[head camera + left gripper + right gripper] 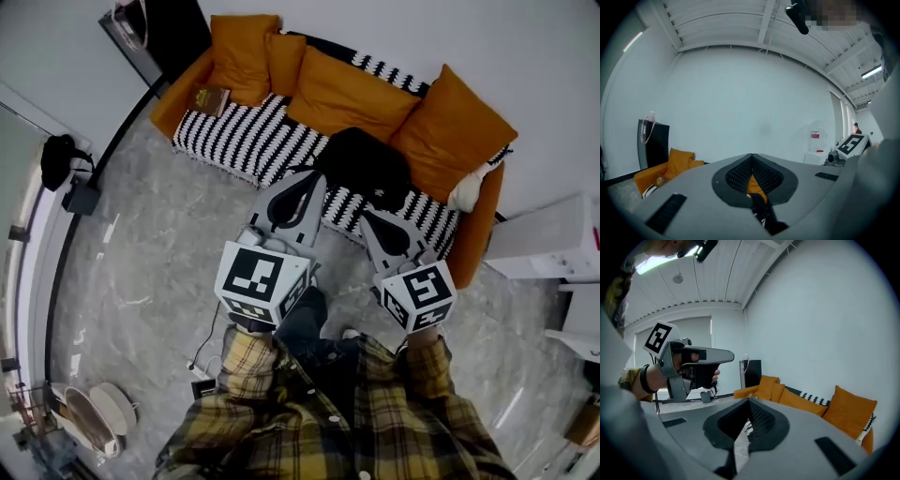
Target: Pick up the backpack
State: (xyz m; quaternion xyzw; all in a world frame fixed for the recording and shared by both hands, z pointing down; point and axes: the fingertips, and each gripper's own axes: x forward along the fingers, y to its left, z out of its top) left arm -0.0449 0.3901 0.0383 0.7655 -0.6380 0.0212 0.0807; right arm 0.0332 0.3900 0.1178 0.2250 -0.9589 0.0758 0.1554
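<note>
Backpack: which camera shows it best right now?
The head view: the black backpack lies nearly whole on the striped sofa seat. The left gripper view shows only a dark sliver past its jaws, possibly the backpack. The right gripper view shows orange cushions, no backpack.

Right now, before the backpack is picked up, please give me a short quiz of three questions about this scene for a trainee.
1. True or false: the right gripper holds the backpack.
2. The cushions are: A green, B orange, C blue.
3. On what does the backpack lie?
Key: 1 false, the gripper is shut and empty; 2 B; 3 on the sofa.
</note>
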